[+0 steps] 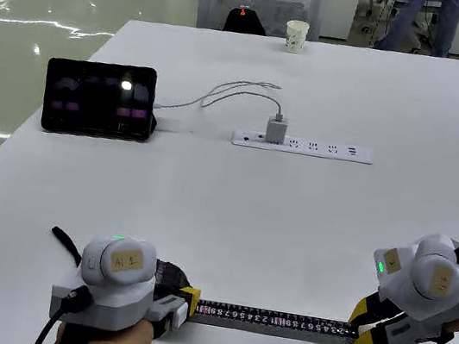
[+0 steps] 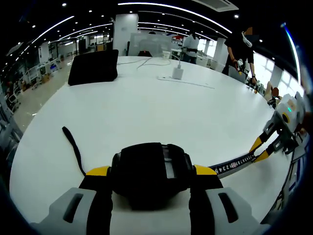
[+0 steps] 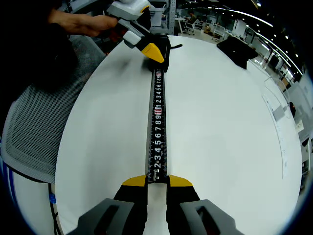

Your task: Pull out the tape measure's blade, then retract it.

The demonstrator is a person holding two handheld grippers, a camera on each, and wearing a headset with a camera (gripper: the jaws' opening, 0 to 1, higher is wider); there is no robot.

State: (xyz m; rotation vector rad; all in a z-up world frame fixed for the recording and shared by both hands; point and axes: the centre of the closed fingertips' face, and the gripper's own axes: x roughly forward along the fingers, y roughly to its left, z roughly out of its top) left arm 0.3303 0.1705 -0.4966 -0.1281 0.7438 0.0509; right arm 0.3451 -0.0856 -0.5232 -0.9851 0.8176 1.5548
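The black tape measure case [image 2: 150, 171] sits between the yellow-tipped jaws of my left gripper [image 2: 151, 171], which is shut on it near the table's front edge [image 1: 171, 289]. Its black wrist strap [image 2: 73, 147] trails off on the table. The dark blade [image 1: 271, 321] with white numbers is pulled out flat along the table toward my right gripper [image 1: 366, 329]. In the right gripper view the blade [image 3: 157, 132] runs straight from the case [image 3: 164, 51] to my right gripper [image 3: 156, 182], shut on the blade's end.
A black tablet [image 1: 99, 98] stands at the left of the white table [image 1: 309, 220]. A white power strip [image 1: 303, 146] with a charger and cable lies mid-table. A paper cup [image 1: 296, 35] stands at the far edge. People stand beyond the table [image 2: 244, 46].
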